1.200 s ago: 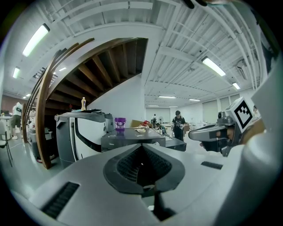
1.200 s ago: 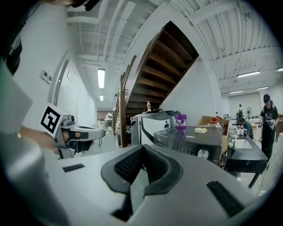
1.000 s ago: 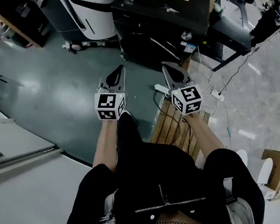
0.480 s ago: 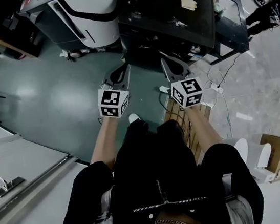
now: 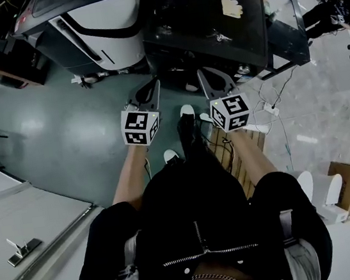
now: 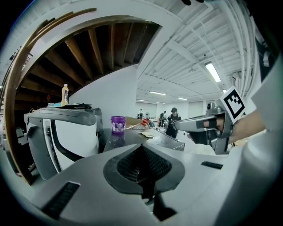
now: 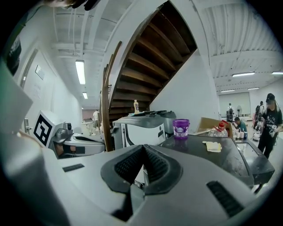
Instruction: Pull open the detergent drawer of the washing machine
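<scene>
A black washing machine (image 5: 211,27) with a dark glossy top stands straight ahead at the head view's top; its top also shows in the left gripper view (image 6: 146,137) and the right gripper view (image 7: 216,156). I cannot make out its detergent drawer. My left gripper (image 5: 149,92) and right gripper (image 5: 208,79) are held side by side in the air just short of the machine's front. Both point toward it, shut and with nothing in them. The left gripper's pads (image 6: 140,164) meet, as do the right gripper's pads (image 7: 146,164).
A purple tub (image 7: 181,128) and a yellow cloth (image 7: 213,146) lie on the machine's top. A white-and-grey appliance (image 5: 90,18) stands at its left. A wooden pallet (image 5: 225,155), cables and a power strip (image 5: 268,110) lie on the floor at right. People stand far back.
The person has walked forward with both grippers, so the black machine and the white appliance are nearer. Both jaws stayed shut.
</scene>
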Tool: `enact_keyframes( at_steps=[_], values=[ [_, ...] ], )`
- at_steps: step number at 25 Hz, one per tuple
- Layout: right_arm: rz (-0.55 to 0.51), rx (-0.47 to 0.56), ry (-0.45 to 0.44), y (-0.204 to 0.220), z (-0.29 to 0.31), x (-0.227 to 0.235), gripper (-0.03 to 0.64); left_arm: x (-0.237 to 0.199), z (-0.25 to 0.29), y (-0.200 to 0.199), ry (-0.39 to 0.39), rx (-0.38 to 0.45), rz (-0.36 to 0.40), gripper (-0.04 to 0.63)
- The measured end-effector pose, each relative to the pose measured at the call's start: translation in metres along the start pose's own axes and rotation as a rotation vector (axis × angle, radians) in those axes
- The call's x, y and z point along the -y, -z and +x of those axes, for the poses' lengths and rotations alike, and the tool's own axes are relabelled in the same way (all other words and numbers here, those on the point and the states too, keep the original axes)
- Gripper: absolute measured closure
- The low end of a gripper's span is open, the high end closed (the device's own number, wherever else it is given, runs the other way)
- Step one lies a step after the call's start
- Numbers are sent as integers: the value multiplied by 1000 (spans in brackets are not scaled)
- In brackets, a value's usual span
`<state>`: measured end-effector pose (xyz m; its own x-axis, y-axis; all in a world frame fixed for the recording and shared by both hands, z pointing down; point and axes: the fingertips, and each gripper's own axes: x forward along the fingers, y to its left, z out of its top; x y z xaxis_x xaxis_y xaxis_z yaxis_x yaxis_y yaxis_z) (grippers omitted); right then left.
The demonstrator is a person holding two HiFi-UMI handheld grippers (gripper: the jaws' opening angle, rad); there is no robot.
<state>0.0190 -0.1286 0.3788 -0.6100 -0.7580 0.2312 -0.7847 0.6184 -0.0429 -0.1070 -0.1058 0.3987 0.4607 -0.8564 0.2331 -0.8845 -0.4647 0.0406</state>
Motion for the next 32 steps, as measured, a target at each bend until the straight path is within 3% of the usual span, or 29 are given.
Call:
enact_keyframes(
  at_steps=[8,13,18,25,32],
  values=[
    [-25,48,14,-20,65,45,612,-29,73,-12,-6,1,24,575],
    [-19,25,15,-13,91,65,611,-46,108,-6,2,-16,-2,575],
    [-7,-18,2,2,100,76,612,-48,129,20,23,-52,-105,575],
    [-10,-76,-30,27,103,64,612,-44,139,93,28,-149,-206,575],
    [3,-100,-23,42,94,64,612,-44,152,149,57,-168,-432,572]
  ],
)
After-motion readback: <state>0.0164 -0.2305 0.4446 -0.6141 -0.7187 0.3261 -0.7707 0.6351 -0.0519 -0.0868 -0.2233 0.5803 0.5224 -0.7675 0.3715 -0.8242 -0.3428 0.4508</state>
